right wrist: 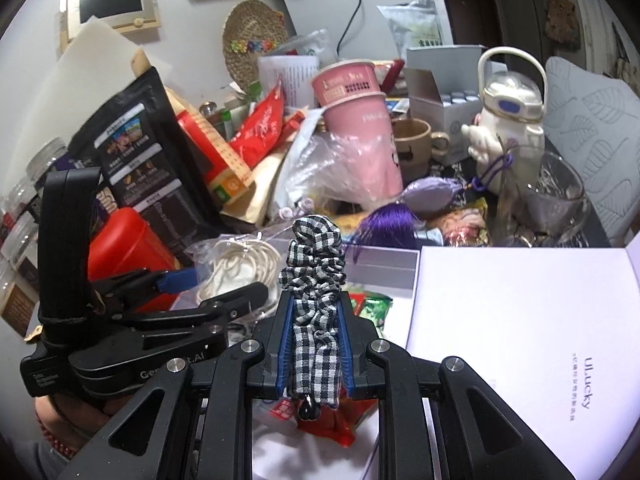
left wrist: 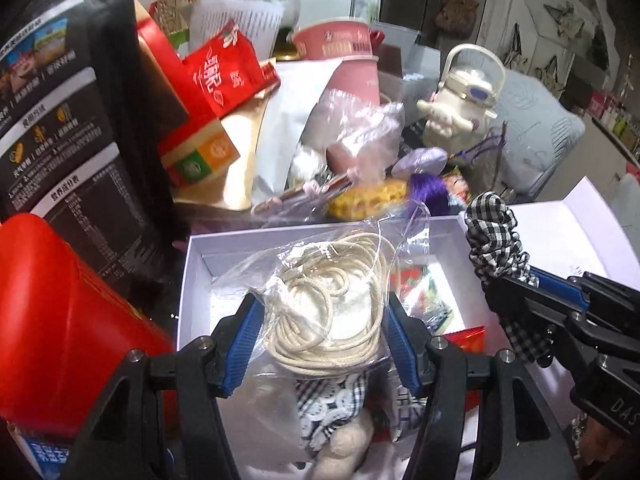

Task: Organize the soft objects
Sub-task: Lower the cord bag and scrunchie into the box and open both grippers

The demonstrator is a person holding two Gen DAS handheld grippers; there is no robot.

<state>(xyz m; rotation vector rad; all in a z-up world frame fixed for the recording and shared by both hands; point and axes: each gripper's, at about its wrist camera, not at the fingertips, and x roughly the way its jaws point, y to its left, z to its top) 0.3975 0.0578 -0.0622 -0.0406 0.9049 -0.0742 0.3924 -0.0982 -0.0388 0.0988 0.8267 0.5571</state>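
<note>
Left gripper [left wrist: 320, 324] clamps clear bag of cream cord [left wrist: 328, 304] over open white cardboard box [left wrist: 192, 264]; right gripper [right wrist: 314, 332] pinches black-and-white gingham scrunchie [right wrist: 314, 264] beside it, clutter crowding box's far edge.

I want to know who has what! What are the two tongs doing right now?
Left tongs: closed on the clear bag of white cord, over the white box.
Right tongs: shut on the checkered scrunchie.

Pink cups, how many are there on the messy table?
2. One pink cup stands behind the crinkly clear plastic, and a second pink cup sits upside down on top of it. The clutter could be hiding more.
</note>
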